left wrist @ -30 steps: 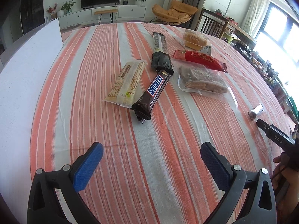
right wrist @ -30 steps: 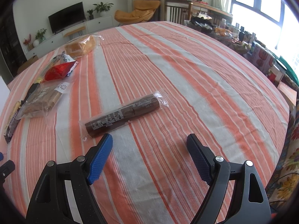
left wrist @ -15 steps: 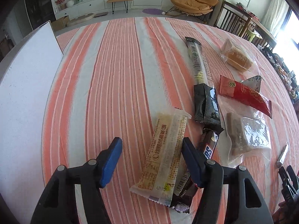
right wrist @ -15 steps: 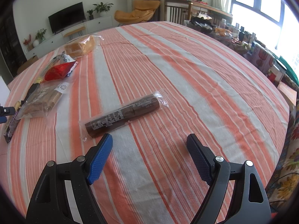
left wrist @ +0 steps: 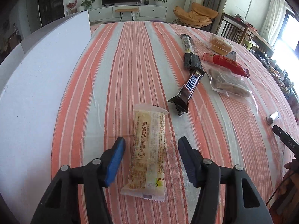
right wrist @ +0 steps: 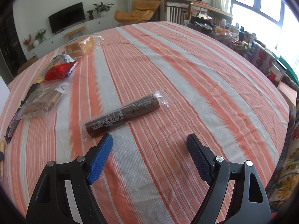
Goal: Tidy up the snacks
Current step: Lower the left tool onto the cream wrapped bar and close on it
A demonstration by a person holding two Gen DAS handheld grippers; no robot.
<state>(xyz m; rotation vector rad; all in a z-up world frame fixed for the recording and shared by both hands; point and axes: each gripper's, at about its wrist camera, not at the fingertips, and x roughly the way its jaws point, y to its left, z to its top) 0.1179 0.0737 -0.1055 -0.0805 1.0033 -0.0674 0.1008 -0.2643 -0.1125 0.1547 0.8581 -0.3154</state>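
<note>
Snacks laid out on a striped tablecloth, with both grippers over it.

A white board is seen at far left. The left gripper has just been opening; a pale yellow snack packet lies between its parted jaws, untouched. A Snickers bar lies further right. The right gripper is held open and empty, near a dark brown roll.

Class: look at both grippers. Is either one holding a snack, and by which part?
Neither. The left gripper stands open astride the yellow wafer pack, pads clear; the right gripper is open and empty.
</note>
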